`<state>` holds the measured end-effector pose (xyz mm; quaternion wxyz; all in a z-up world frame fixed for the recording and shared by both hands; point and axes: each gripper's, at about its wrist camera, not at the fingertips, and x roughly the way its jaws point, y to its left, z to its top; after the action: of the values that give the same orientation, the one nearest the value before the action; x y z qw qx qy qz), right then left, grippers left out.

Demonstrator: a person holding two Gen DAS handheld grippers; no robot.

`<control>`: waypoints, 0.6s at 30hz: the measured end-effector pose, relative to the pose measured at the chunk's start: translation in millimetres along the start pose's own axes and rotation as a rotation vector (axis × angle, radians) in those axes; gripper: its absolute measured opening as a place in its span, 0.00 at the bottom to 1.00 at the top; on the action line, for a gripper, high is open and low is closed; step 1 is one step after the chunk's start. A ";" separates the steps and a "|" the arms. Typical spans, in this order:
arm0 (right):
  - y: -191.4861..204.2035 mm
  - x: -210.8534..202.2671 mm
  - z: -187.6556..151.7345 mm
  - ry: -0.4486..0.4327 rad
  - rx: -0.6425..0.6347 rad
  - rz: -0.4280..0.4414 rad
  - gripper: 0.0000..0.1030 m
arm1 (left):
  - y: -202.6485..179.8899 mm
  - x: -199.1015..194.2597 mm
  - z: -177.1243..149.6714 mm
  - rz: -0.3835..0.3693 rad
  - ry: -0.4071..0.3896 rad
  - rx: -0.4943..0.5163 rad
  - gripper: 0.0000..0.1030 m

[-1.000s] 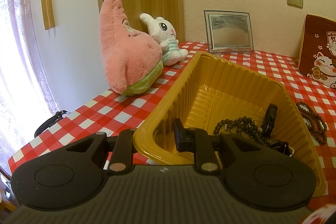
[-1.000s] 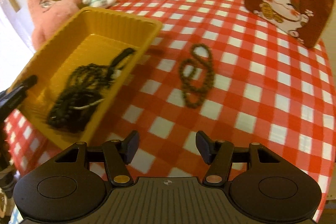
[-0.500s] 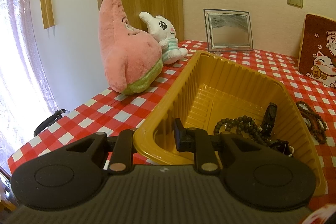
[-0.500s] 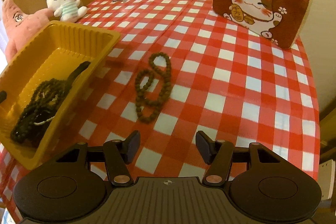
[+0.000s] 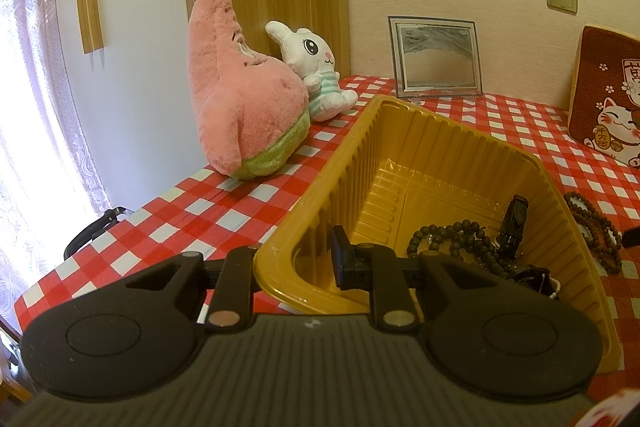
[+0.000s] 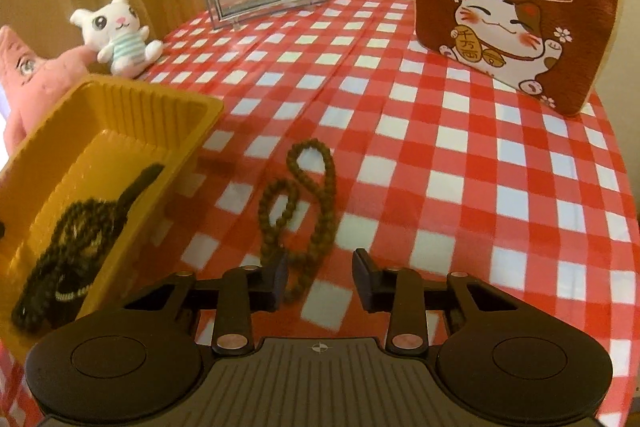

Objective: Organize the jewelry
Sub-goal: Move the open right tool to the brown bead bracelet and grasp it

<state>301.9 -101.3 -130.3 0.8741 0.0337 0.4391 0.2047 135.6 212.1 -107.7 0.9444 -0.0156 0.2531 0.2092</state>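
A yellow plastic tray (image 5: pixel 440 123) stands on the red checked tablecloth. My left gripper (image 5: pixel 294 263) is shut on the tray's near wall, one finger outside and one inside. Dark bead strings (image 5: pixel 460 231) and a black watch-like piece lie in the tray's near right corner. In the right wrist view the same tray (image 6: pixel 160 93) sits at the left. To its right a brown bead string (image 6: pixel 331 199) lies looped on the cloth. My right gripper (image 6: pixel 320 279) hovers low over the string's near end. Its jaws are closing, and the last beads sit beside the left finger with neither pad pressing on them.
A pink star plush (image 5: pixel 240 107) and a white bunny plush (image 5: pixel 316 67) stand at the table's far left by the wall. A glass picture frame (image 5: pixel 436 63) leans at the back. A brown lucky-cat cushion (image 6: pixel 512 7) stands at the back right. The table's edge runs along the left.
My right gripper has swung right from the tray and come down over the brown bead string, and its jaws have narrowed. The left gripper and the tray have stayed put.
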 end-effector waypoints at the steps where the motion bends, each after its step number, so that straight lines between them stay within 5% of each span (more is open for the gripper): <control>1: -0.4 3.0 1.9 -0.002 0.002 0.001 0.36 | 0.4 -0.4 -0.1 0.000 0.001 0.000 0.18; 5: 0.4 19.2 7.5 -0.002 0.009 -0.014 0.35 | -0.1 0.0 0.1 0.000 0.000 0.000 0.18; 8: -1.8 27.1 7.5 0.007 0.015 -0.025 0.16 | -0.1 -0.1 0.1 0.000 0.000 0.000 0.18; 11: -4.7 23.7 4.3 -0.009 0.020 -0.014 0.09 | 0.3 -0.2 0.1 0.001 0.001 -0.002 0.18; 18: -3.2 -7.7 -12.2 -0.032 -0.005 0.018 0.06 | 0.2 0.3 -1.3 0.000 0.003 -0.003 0.19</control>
<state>289.4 -108.6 -132.8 0.8794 0.0389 0.4241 0.2128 135.2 212.2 -108.9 0.9440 -0.0171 0.2543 0.2097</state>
